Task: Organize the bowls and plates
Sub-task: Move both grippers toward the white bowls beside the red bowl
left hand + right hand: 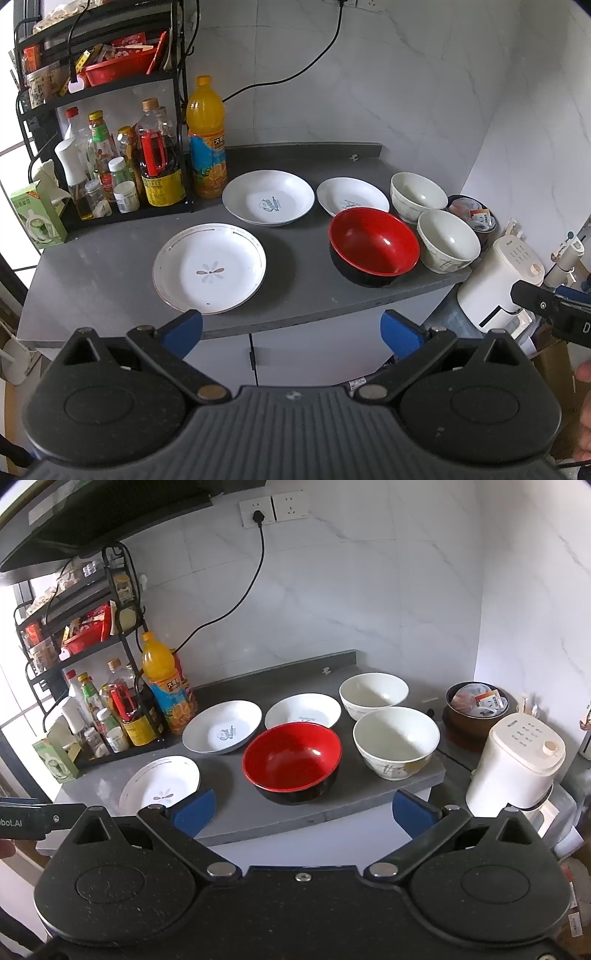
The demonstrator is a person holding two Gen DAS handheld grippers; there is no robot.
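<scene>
Nothing is gathered yet: three plates, the nearest the flower plate (209, 267) at centre left, and the red bowl (373, 245) with two white bowls at centre right, all sit unstacked. The left gripper (291, 330) and right gripper (301, 814) hover spread and empty at the lower frame. The next move likely calls for pinching one rim.

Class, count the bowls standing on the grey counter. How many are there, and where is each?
3. The red bowl stands front centre; one white bowl sits to its right near the counter edge; another white bowl sits behind that one. None appears hidden.

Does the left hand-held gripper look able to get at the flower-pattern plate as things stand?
Probably yes: the left hand-held gripper is open just short of the flower-pattern plate, which lies alone near the counter's front edge.
</scene>
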